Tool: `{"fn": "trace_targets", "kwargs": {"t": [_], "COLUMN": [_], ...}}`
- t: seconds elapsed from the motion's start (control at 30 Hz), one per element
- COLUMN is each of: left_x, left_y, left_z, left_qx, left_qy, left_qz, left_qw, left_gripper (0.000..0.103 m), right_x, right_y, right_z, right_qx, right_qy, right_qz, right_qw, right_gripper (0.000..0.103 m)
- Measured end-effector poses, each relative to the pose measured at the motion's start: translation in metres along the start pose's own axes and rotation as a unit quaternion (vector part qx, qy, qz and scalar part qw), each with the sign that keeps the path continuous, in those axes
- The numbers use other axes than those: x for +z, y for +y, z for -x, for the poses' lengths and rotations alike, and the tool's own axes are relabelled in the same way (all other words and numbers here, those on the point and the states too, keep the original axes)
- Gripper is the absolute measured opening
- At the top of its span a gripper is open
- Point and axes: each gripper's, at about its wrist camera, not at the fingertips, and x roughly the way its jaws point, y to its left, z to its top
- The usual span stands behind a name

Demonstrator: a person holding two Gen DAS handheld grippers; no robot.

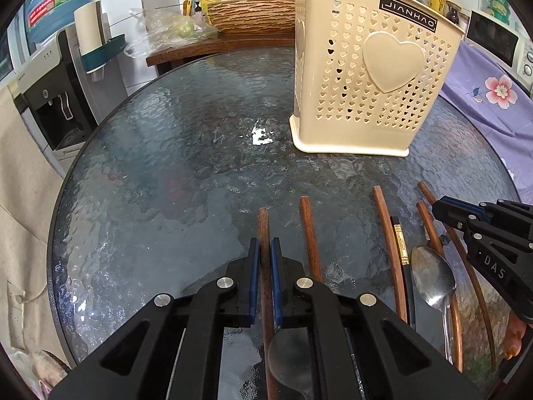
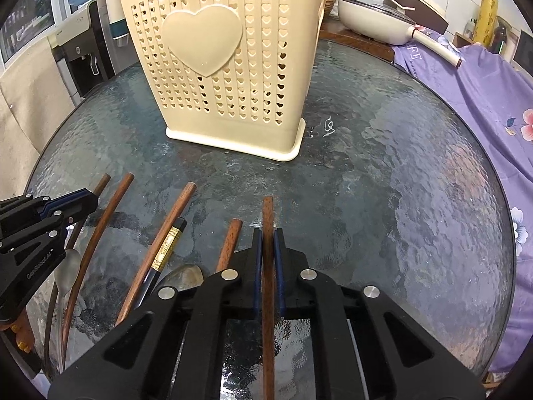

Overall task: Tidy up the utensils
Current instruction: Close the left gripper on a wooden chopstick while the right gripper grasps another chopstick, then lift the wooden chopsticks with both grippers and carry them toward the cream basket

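Two hand-held tools close on wooden chopsticks laid out on a dark glass tabletop [image 1: 160, 153], in front of a cream perforated utensil holder [image 1: 369, 76] marked with a raised heart. The left tool [image 1: 265, 260] has its blue pads pinched on the leftmost chopstick [image 1: 263, 226], whose far end points toward the holder. The right tool [image 2: 268, 253] is likewise pressed onto the rightmost chopstick [image 2: 267, 213], the stick running straight out between its pads toward the holder's base.

Between the two gripped sticks, on the near side of the holder, lie the rest of the utensils: more brown chopsticks, a black chopstick with a gold band [image 2: 166, 243], and a metal spoon [image 1: 433, 276]. A second spoon's bowl [image 1: 289, 360] shows under the left tool. None of them appears to be inside the holder, though its interior cannot be seen from here.

The step in hand looks like the pick-up: both sticks are clamped but seem to rest on the glass. The next move would call for lifting each clear of its neighbours, tipping it toward upright, and carrying it above the holder's tall rim before letting go. The sticks are thin and smooth, so either could swivel in the pads as it is raised.
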Motion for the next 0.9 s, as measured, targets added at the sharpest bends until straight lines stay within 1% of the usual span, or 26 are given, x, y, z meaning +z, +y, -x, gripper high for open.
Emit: {"fn": "trace_targets", "kwargs": {"t": [0.2,0.33,0.67,0.9], "left_x": [0.003,0.007,0.013,0.018], "left_y": [0.006,0.011,0.014,0.013], "left_z": [0.000,0.005,0.032,0.051], "left_qx": [-0.011,-0.015,-0.028,-0.037], "left_qy": [0.003,-0.007,-0.037,-0.057], "left_qz": [0.010,0.014,0.017,0.014], "left_qw": [0.9999,0.9998,0.9988,0.9976], "left_gripper": [0.006,0.006,0.006,0.006], "right_x": [0.001,0.001,0.005,0.006], "right_y": [-0.012,-0.019,-0.026,-0.025], "right_z": [0.000,0.003,0.031,0.054], "right_qx": [0.031,0.038,0.078,0.092], "right_qy": [-0.001,-0.008,-0.044,-0.071], "right_qz": [-0.018,-0.022,-0.039,-0.035], "right_qw": [0.999,0.999,0.995,0.993], "right_gripper": [0.008,0.008,0.008,0.008]}}
